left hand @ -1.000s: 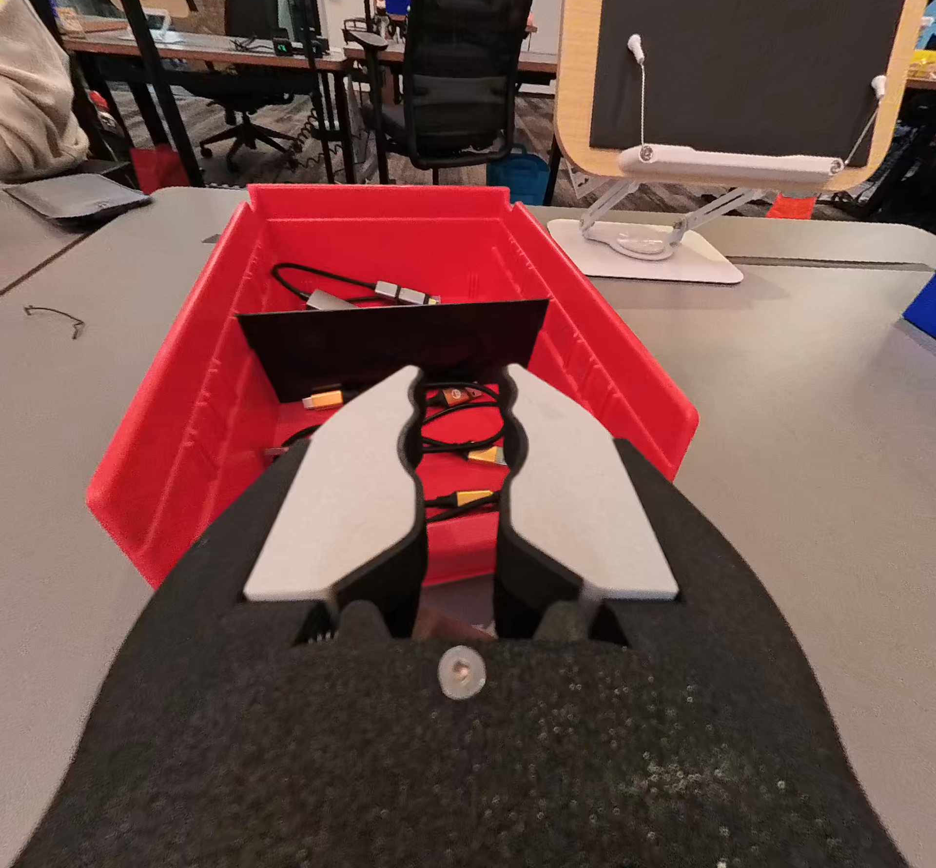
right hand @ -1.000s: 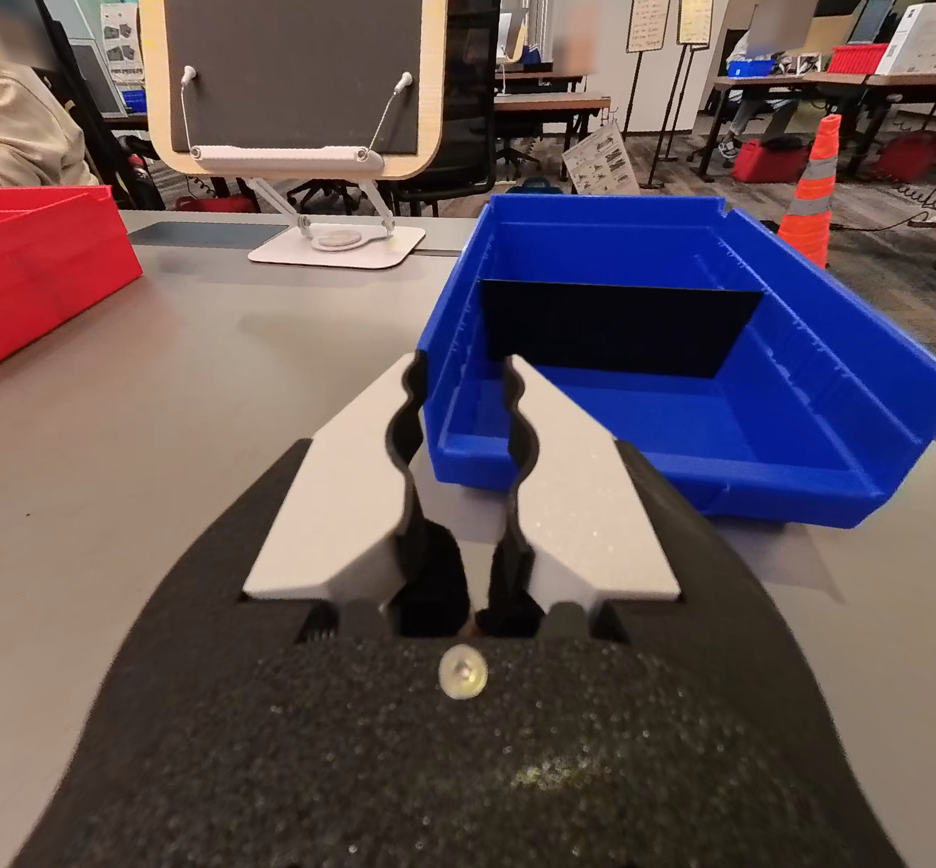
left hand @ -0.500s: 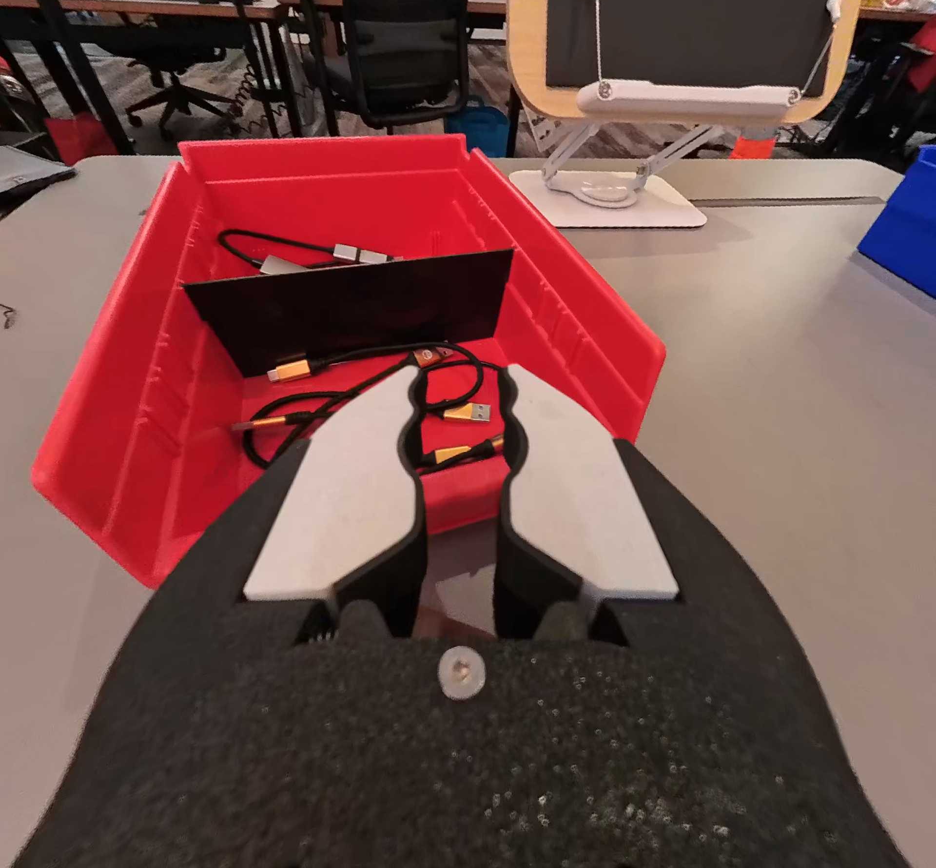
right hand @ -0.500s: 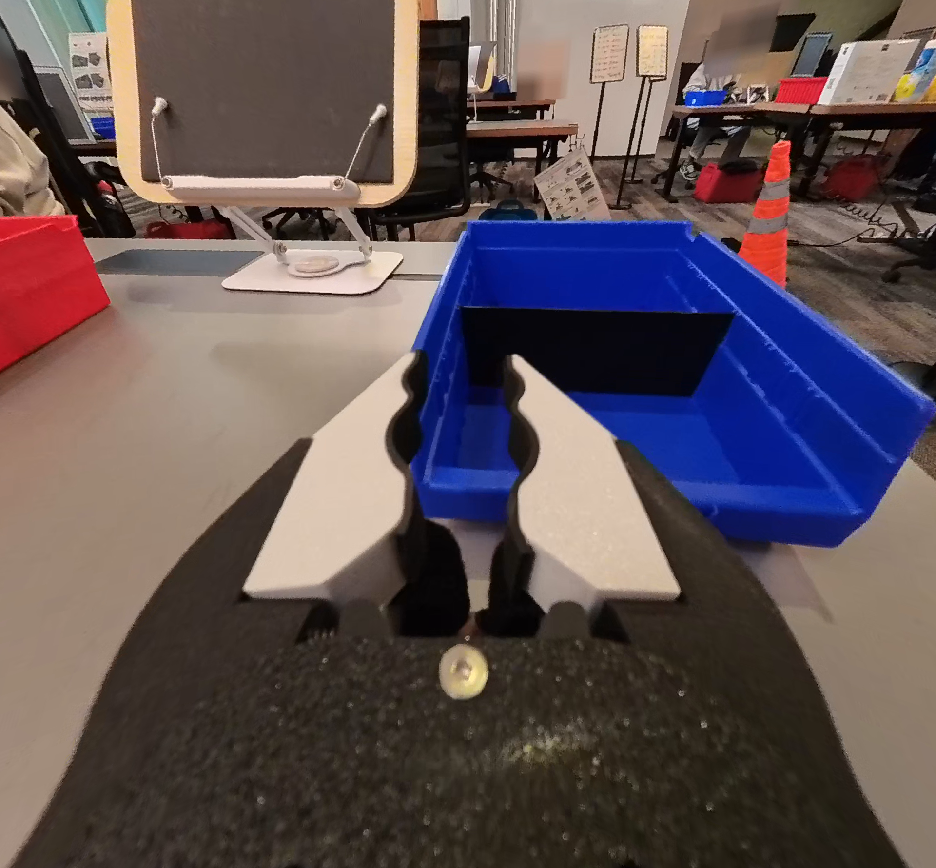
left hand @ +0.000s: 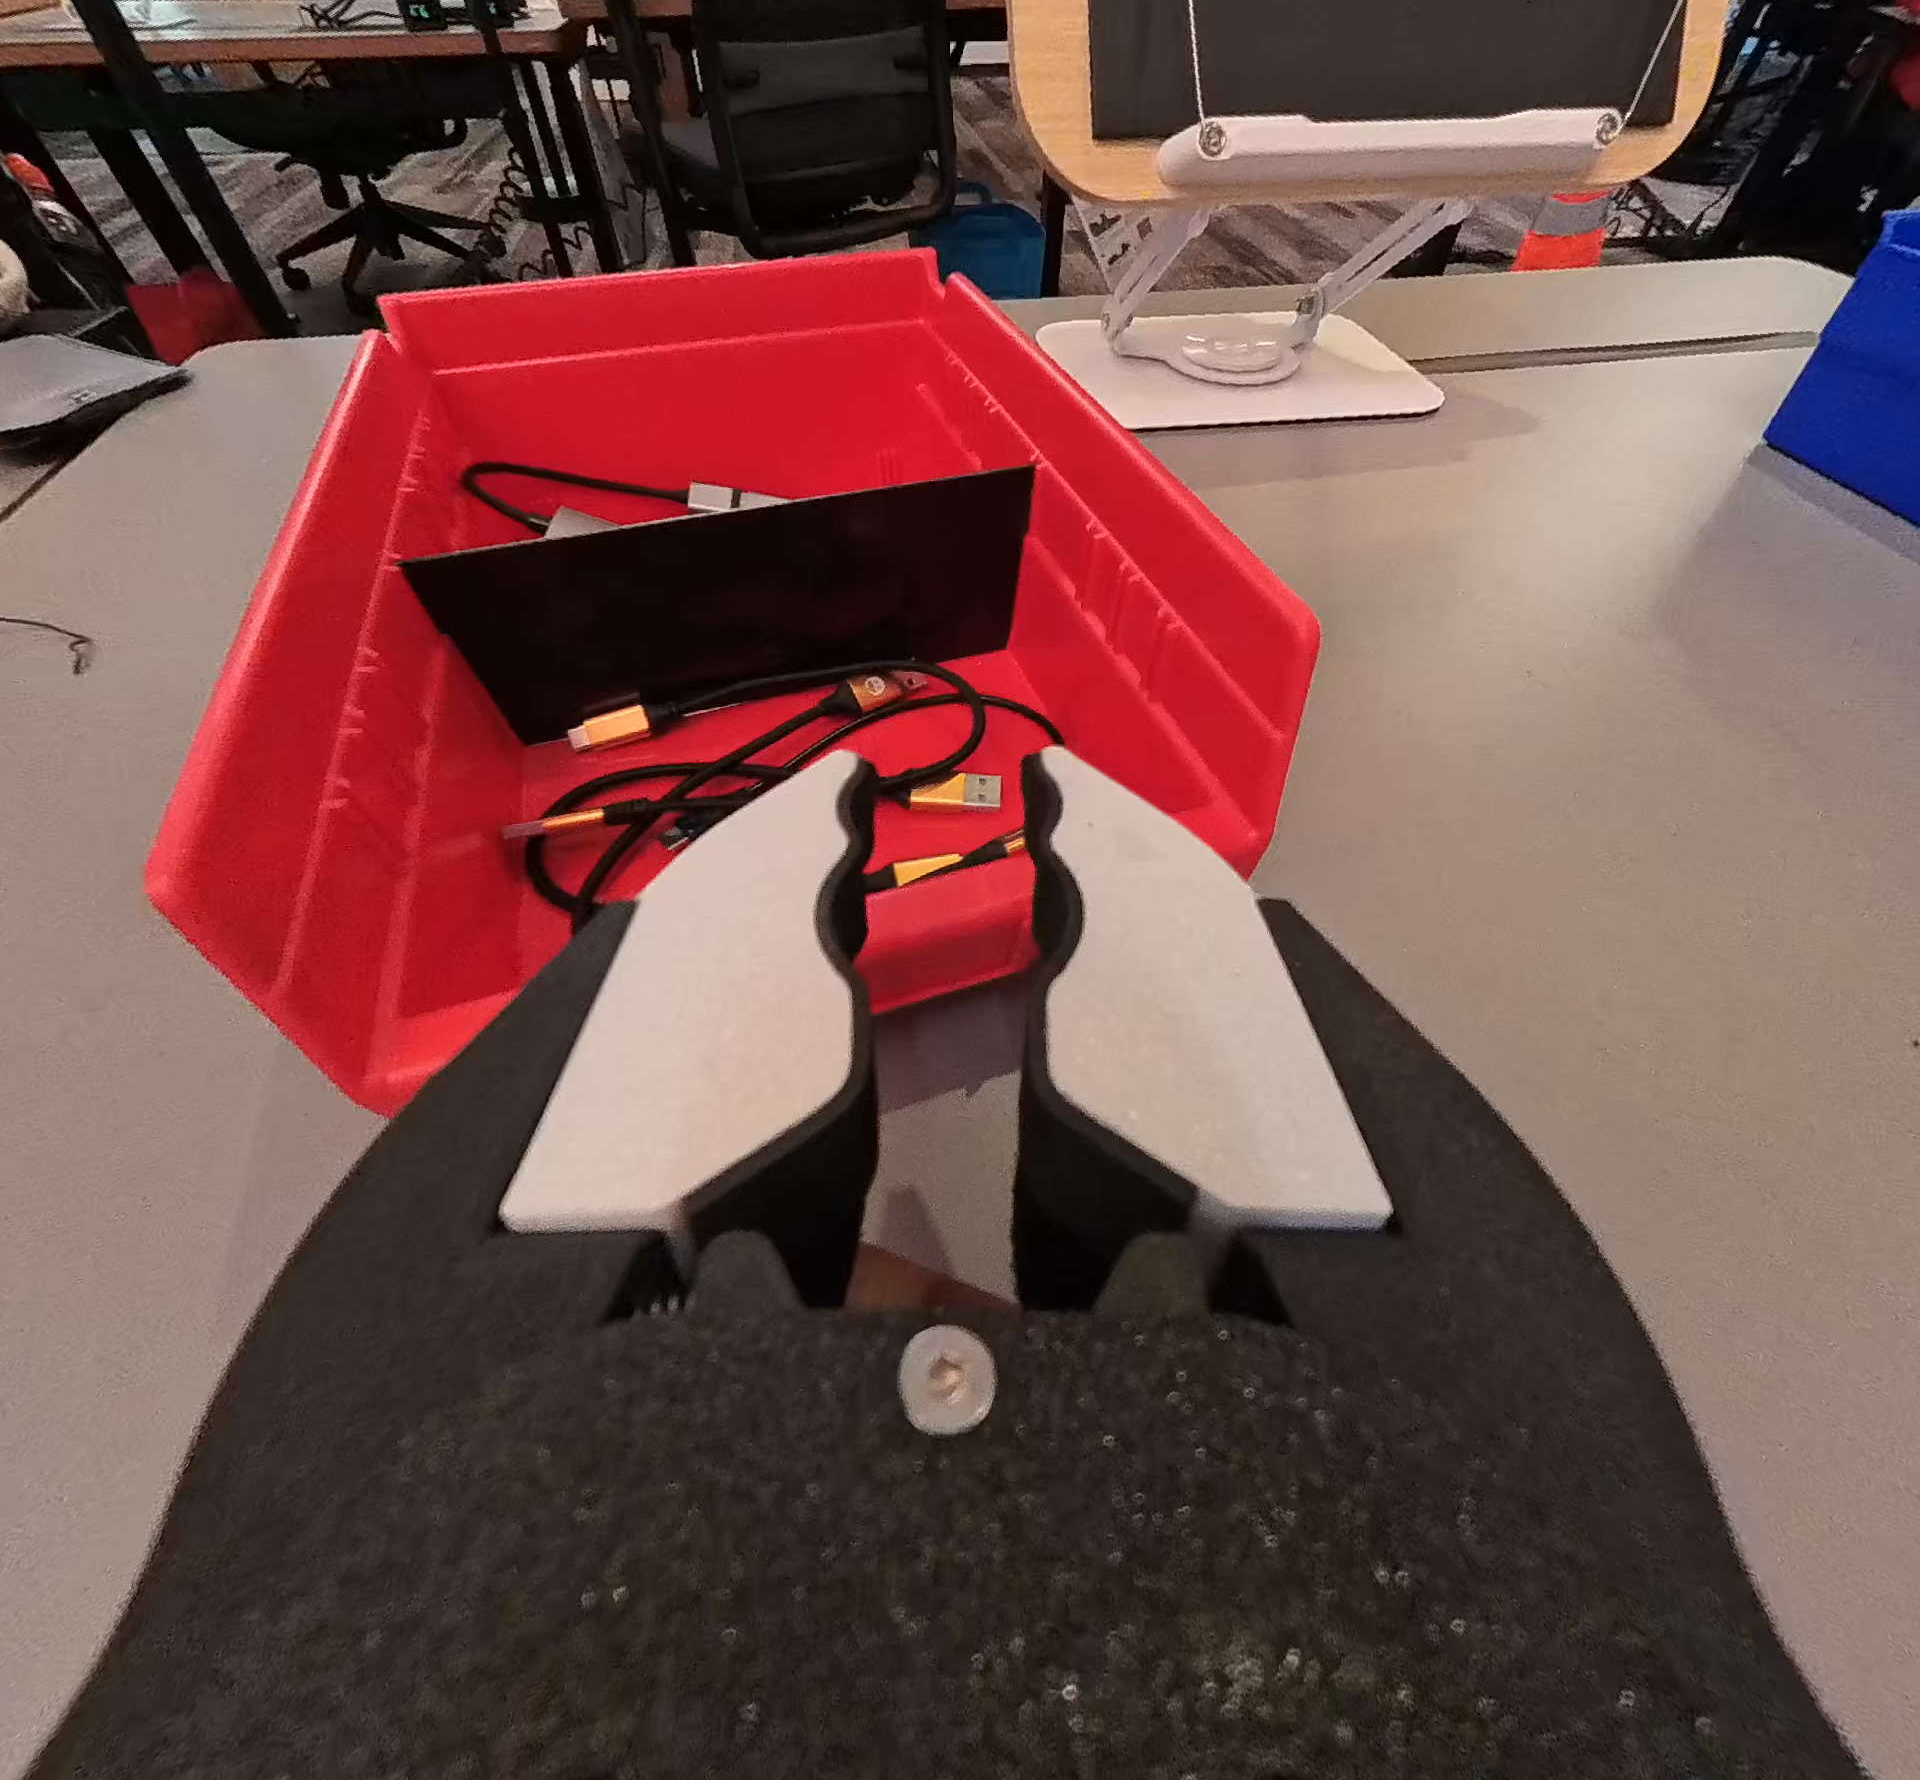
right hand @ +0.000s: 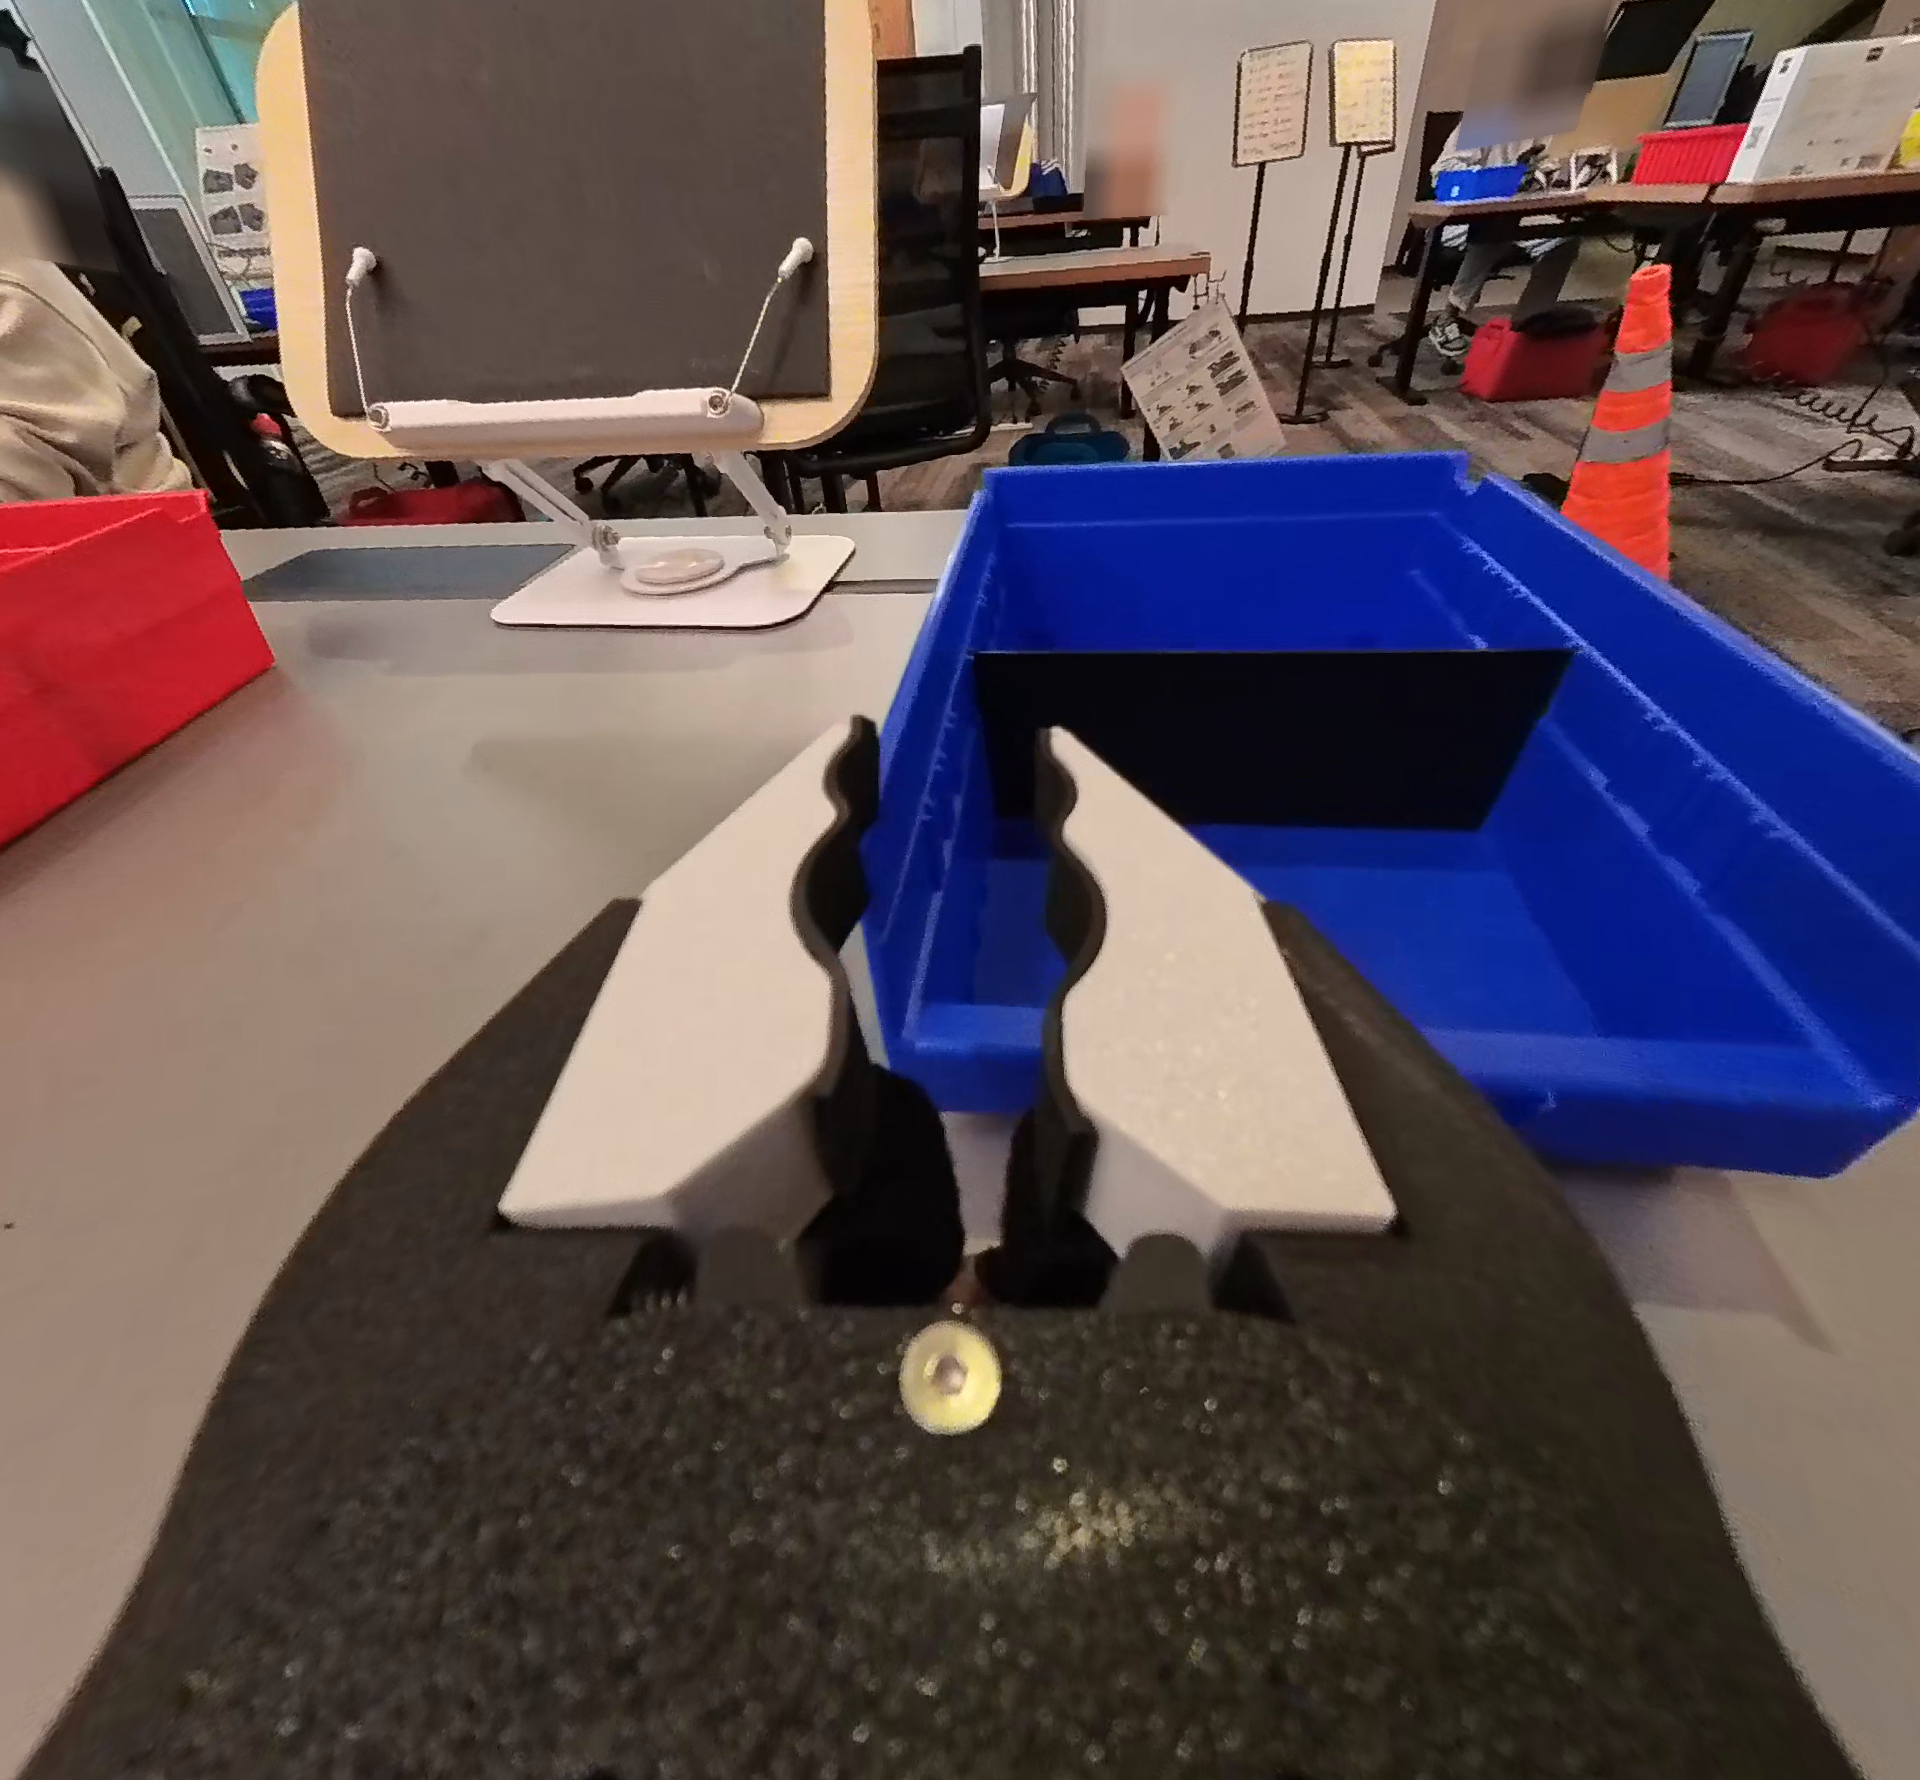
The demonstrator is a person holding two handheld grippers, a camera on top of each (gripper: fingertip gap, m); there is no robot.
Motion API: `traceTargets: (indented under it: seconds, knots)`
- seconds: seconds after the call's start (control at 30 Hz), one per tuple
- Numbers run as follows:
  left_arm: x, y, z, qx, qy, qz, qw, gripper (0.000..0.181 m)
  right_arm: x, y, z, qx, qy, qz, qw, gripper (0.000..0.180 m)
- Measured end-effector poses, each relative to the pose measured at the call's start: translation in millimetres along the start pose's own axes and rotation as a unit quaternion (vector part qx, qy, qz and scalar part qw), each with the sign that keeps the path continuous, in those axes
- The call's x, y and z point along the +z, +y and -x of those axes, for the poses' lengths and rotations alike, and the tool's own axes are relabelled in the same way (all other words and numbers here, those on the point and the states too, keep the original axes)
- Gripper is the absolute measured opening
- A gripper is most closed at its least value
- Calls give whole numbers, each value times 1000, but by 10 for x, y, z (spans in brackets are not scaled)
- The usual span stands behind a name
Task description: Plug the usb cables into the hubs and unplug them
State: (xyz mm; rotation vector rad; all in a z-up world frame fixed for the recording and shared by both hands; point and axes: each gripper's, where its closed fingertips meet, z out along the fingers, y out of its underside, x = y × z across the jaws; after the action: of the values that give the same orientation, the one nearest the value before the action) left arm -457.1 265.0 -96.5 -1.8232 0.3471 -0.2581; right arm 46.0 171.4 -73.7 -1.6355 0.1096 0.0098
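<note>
The left hand-held gripper (left hand: 943, 780) hangs partly open and empty just short of the red bin (left hand: 312, 743) on the grey bench (left hand: 1558, 743). Black cables (left hand: 790, 743) with orange plugs lie in the bin's near compartment; past the black divider (left hand: 727, 598), a grey hub (left hand: 582, 517) lies. The right hand-held gripper (right hand: 954, 743), likewise parted and empty, faces the blue bin (right hand: 1714, 795). A book stand (right hand: 582, 296) rises behind.
</note>
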Motion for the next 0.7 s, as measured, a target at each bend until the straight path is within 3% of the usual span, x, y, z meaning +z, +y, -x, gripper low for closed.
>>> traceTargets:
  seconds: [0.17, 0.43, 0.53, 0.7]
  knots:
    - [-10, -15, 24, 5, -1, 1, 1000, 27, 6, 27, 48, -7, -7, 6, 1000, 28]
    - [164, -119, -278, 115, 137, 117, 977, 32, -48, 81, 152, -36, -14, 18, 999, 28]
    - [343, 42, -319, 180, 184, 236, 937, 24, -53, 109, 196, -40, -21, 24, 999, 29]
    - [775, 333, -82, 253, 172, 381, 872, 33, -44, 141, 229, -39, -30, 30, 998, 29]
